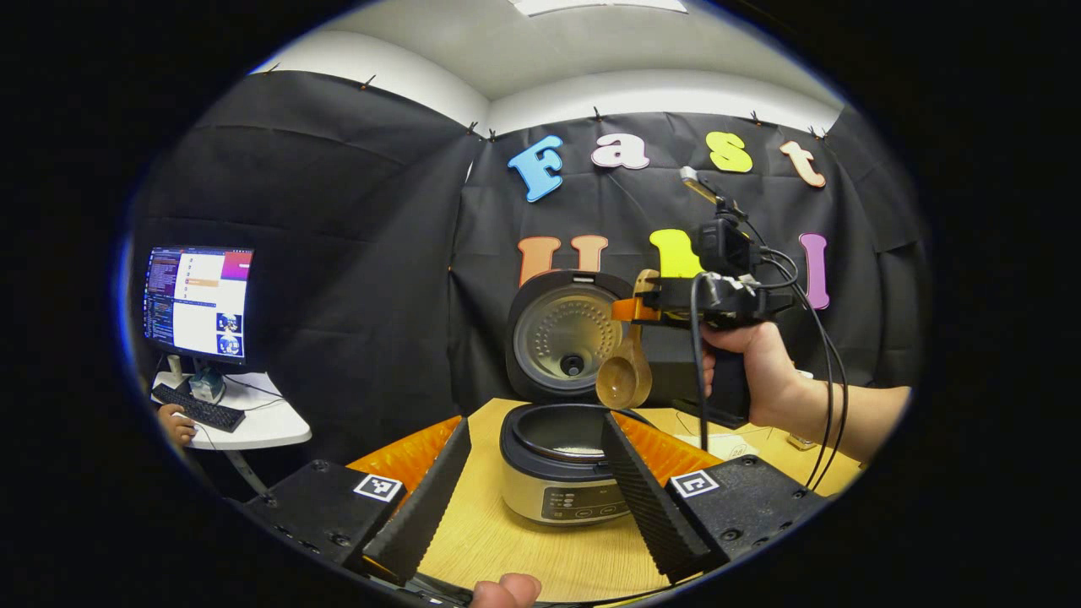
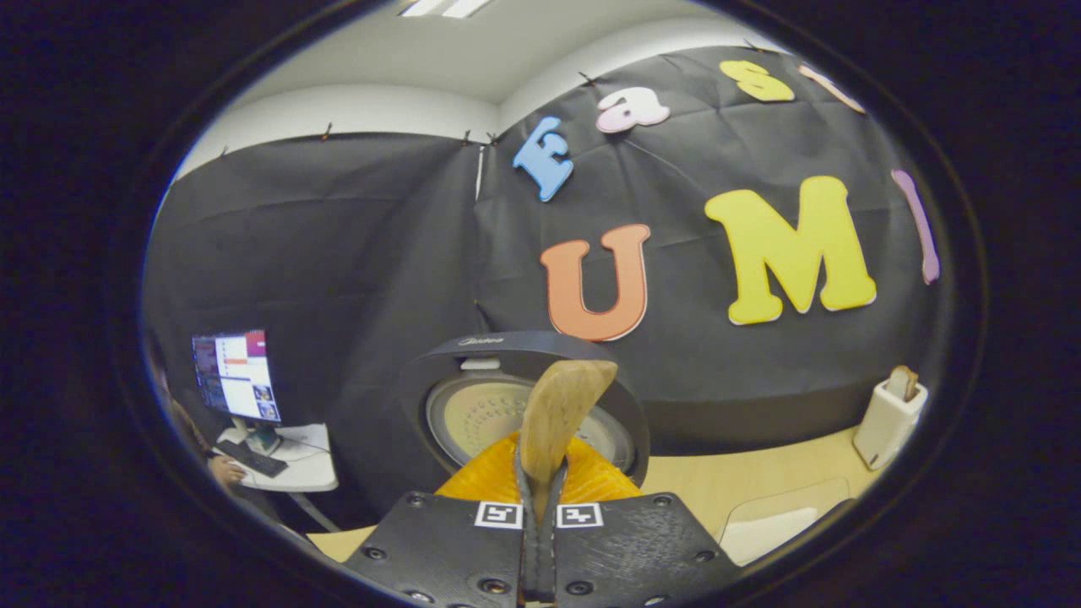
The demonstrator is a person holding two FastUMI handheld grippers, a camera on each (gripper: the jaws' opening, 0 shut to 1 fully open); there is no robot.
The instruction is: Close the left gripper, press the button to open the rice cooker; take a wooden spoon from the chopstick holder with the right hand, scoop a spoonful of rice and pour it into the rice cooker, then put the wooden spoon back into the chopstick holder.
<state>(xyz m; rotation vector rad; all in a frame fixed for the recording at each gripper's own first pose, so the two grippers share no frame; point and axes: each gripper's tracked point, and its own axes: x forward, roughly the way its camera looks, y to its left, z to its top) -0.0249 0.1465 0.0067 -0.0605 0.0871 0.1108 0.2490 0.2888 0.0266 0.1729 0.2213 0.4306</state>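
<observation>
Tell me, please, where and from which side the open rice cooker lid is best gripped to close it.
Probably the lid's top rim, approached from above with an open claw: the lid stands upright behind the pot, so this edge is free, while the hinge is low at the back.

"Midea" on rice cooker lid (image 2: 481, 342)

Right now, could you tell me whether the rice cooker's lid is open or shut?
Open: the rice cooker has its lid standing upright behind the pot, inner plate facing forward.
</observation>
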